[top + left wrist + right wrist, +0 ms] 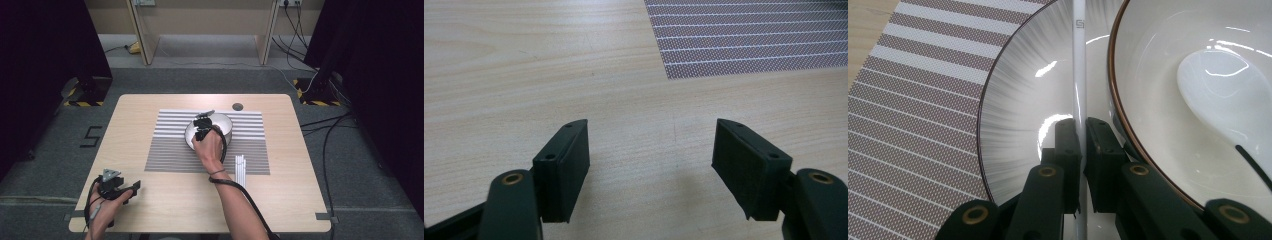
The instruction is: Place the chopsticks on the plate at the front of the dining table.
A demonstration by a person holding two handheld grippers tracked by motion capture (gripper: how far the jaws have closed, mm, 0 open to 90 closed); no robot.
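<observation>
At the table's seven o'clock, the left gripper (131,192) idles with jaws apart over bare wood. At centre, the right gripper (1082,132) is clamped on a white chopstick (1078,75) above the plate (1018,95). Place-setting looks under way: more chopsticks (240,169) wait at five o'clock. The right gripper view reveals a spoon (1220,90) inside the bowl (1153,100).

A light wooden table (150,200) carries a striped placemat (170,150) and white sticks (240,169) at its edge.
</observation>
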